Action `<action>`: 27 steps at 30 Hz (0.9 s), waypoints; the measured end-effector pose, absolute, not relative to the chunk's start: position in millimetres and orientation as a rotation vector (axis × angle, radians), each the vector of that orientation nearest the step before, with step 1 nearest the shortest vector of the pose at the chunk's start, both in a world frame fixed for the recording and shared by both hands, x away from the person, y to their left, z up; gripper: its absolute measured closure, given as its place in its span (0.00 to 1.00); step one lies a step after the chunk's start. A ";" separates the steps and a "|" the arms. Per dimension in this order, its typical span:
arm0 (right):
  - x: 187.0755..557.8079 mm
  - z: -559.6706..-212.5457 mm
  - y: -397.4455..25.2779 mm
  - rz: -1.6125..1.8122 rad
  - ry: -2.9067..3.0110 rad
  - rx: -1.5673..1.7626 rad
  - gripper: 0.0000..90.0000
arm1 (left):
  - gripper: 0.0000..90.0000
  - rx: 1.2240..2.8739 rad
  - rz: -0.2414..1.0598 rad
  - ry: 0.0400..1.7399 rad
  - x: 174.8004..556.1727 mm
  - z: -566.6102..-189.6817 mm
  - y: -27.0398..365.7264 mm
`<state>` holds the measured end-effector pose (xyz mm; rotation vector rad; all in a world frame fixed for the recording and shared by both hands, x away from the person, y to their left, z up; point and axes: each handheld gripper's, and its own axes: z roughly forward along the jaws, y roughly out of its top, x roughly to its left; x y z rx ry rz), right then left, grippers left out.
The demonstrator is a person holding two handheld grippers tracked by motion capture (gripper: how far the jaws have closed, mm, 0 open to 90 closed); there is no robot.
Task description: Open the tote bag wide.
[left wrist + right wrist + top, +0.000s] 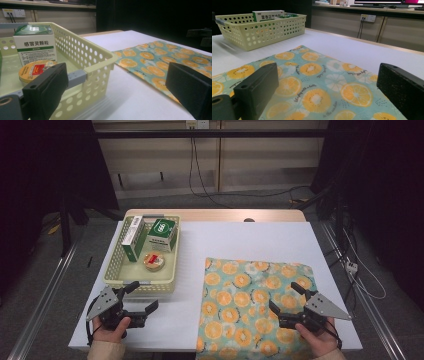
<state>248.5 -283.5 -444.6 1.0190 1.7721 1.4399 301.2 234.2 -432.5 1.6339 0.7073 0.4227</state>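
A pale yellow perforated basket (pixel 116 265) (pixel 105 57) (pixel 259 31) sits at the left of the white table. It holds two green-and-white medicine boxes (pixel 162 234) (pixel 33 45) and a round orange tin (pixel 154 261) (pixel 32 71). A teal cloth printed with orange slices (pixel 250 305) (pixel 160 60) (pixel 312 87) lies flat at the front right. My left gripper (pixel 142 297) (pixel 117 92) is open just in front of the basket's near corner, nothing between its jaws. My right gripper (pixel 286 296) (pixel 327 92) is open low over the cloth's near right part.
The white tabletop (pixel 240 240) has bare room between basket and cloth and behind the cloth. A wooden edge (pixel 215 215) runs along the far side. Cables (pixel 200 180) hang down the back wall.
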 end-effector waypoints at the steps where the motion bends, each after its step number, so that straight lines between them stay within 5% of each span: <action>1: 248.6 -444.5 -283.4 1.439 1.773 1.016 0.04 | 0.05 1.635 0.423 0.707 301.3 -432.4 234.1; 27: 261.3 -425.7 -313.0 1.273 1.824 1.176 0.04 | 0.03 1.648 0.401 0.644 298.7 -427.7 220.9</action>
